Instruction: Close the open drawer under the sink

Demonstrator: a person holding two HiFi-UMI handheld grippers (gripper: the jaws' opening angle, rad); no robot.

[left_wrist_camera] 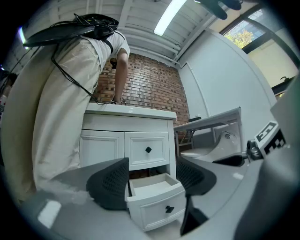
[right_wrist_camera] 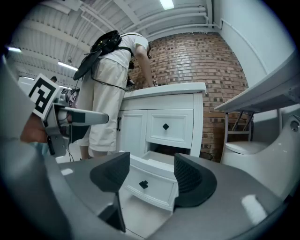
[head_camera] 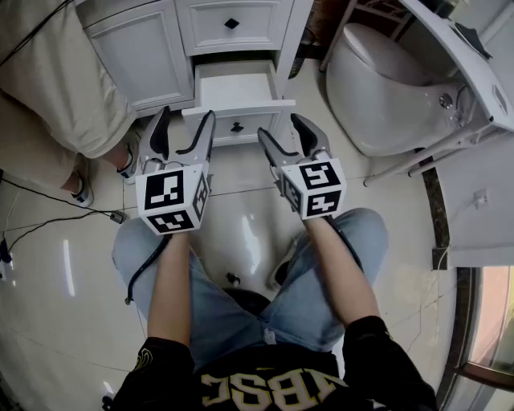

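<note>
The white bottom drawer point(head_camera: 238, 103) of the sink cabinet point(head_camera: 144, 56) stands pulled out, empty, with a small black knob point(head_camera: 237, 127) on its front. In the left gripper view the drawer point(left_wrist_camera: 157, 201) shows between the open jaws, some way ahead; in the right gripper view the drawer point(right_wrist_camera: 151, 180) sits likewise ahead. My left gripper point(head_camera: 183, 132) and right gripper point(head_camera: 283, 133) are held side by side in front of the drawer, both open and empty, neither touching it. The drawer above point(head_camera: 231, 22) is closed.
A person in beige trousers point(head_camera: 56, 80) stands at the cabinet's left, bent over the sink. A white toilet point(head_camera: 385, 88) is to the right. Cables point(head_camera: 48, 217) lie on the glossy tile floor at left. My knees point(head_camera: 241, 265) are below the grippers.
</note>
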